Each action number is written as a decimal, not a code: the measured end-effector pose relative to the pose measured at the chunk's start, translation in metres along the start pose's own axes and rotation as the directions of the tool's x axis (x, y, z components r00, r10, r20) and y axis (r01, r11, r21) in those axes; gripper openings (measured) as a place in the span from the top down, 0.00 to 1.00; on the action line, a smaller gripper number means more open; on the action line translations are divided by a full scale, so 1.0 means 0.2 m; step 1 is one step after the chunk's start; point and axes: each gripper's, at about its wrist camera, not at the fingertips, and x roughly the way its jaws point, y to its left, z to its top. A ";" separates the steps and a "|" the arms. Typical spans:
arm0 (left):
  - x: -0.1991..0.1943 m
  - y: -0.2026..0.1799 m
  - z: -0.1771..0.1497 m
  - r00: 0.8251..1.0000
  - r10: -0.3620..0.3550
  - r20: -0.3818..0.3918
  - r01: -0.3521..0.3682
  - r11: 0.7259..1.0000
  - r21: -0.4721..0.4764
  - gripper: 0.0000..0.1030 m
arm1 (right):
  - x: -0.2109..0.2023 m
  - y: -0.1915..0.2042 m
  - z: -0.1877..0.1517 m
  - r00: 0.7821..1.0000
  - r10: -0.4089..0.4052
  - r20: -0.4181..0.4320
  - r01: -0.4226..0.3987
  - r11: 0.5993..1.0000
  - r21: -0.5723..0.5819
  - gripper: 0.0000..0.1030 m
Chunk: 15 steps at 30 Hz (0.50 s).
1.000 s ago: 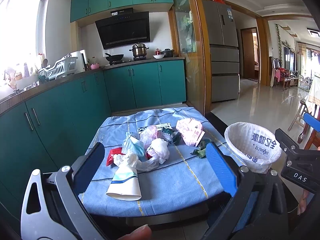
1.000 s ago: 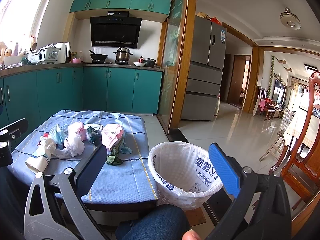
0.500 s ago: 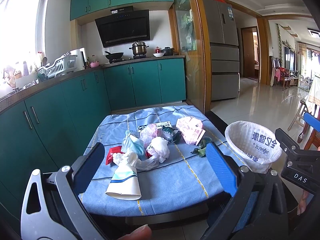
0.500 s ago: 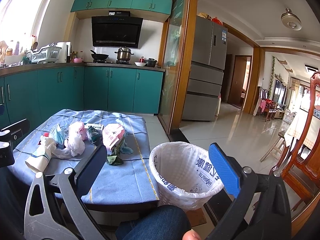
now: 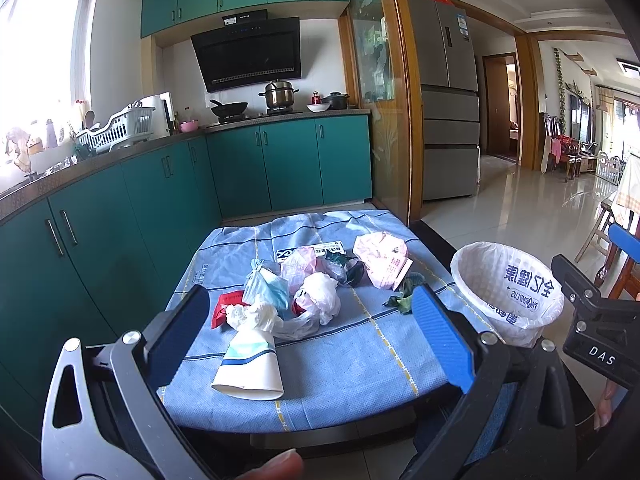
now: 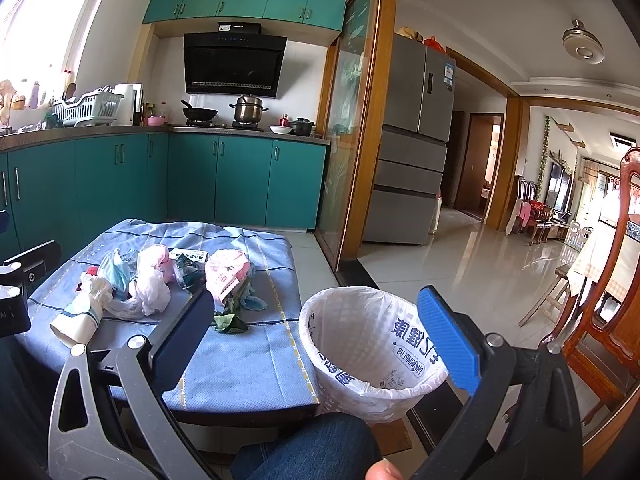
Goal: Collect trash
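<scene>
Trash lies on a low table with a blue cloth (image 5: 352,364): a paper cup (image 5: 250,368) on its side, white crumpled tissue (image 5: 254,316), a blue mask (image 5: 266,286), a white plastic bag (image 5: 322,296), a pink wrapper (image 5: 382,258), green leaves (image 5: 400,300). A bin with a white liner (image 5: 506,292) stands right of the table, also in the right wrist view (image 6: 372,344). My left gripper (image 5: 310,340) is open and empty above the table's near edge. My right gripper (image 6: 316,336) is open and empty, near the bin.
Teal kitchen cabinets (image 5: 120,220) run along the left and back. A fridge (image 5: 448,100) stands behind a wooden door frame. A wooden chair (image 6: 612,300) is at the right. My knee in jeans (image 6: 312,448) is below the table edge.
Both views have barely shifted; the grippers stay open and the trash has not moved.
</scene>
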 end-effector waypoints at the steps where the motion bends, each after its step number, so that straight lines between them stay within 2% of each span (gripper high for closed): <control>1: 0.00 0.00 0.00 1.000 0.000 -0.001 0.000 1.000 -0.001 0.03 | 0.00 0.00 0.00 1.000 -0.001 0.000 0.001 1.000 -0.002 0.03; 15: 0.01 0.02 -0.01 1.000 -0.005 -0.016 0.004 1.000 -0.012 0.03 | -0.01 0.02 0.01 1.000 -0.002 -0.006 0.002 1.000 -0.012 0.03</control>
